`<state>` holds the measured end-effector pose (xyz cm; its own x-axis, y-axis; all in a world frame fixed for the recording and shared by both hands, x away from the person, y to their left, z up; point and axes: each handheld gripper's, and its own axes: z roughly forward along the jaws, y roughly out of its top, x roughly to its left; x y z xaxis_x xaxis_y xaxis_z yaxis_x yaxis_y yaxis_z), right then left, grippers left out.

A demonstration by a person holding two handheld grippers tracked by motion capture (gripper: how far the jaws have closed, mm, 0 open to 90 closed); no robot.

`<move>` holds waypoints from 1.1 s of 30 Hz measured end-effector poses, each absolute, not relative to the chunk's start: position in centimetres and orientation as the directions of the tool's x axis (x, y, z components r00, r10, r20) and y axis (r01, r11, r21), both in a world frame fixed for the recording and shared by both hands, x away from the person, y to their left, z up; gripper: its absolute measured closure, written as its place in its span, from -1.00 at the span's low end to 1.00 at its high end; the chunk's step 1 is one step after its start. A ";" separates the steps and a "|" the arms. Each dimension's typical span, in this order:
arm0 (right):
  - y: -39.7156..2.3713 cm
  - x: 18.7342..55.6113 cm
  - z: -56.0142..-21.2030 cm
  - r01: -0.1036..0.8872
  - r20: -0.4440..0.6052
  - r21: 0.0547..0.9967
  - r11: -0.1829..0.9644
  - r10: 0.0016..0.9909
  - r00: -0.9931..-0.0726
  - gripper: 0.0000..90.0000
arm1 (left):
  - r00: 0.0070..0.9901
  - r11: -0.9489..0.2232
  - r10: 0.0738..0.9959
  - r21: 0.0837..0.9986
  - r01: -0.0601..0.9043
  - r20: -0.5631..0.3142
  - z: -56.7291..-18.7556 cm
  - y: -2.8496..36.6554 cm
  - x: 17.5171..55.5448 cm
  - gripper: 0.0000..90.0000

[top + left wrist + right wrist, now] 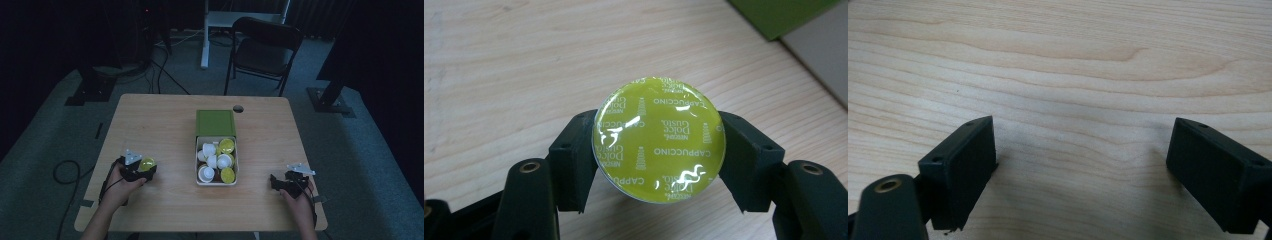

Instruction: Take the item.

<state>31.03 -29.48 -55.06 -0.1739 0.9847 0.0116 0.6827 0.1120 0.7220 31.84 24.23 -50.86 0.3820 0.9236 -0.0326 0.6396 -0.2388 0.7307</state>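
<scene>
High view shows the left gripper (141, 167) at the near left of the wooden surface (165, 125), clamped on a yellow-green capsule (147, 163). Left gripper view has the capsule (659, 138) pinched by its rim between both black pads, its foil lid facing the camera and printed "Dolce Gusto Cappuccino", held over bare wood. To its right, mid-surface, stands a white box (198, 176) of white and yellow-green capsules with a green lid (215, 122) behind it. The right gripper (280, 181) rests at the near right, its jaws spread wide with nothing between them.
</scene>
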 end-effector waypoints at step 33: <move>-29.5 31.0 -55.1 0.683 0.012 0.722 0.112 0.985 -0.173 -0.73 | 0.381 -0.235 0.922 0.688 0.687 -0.065 -52.6 25.3 31.1 -0.25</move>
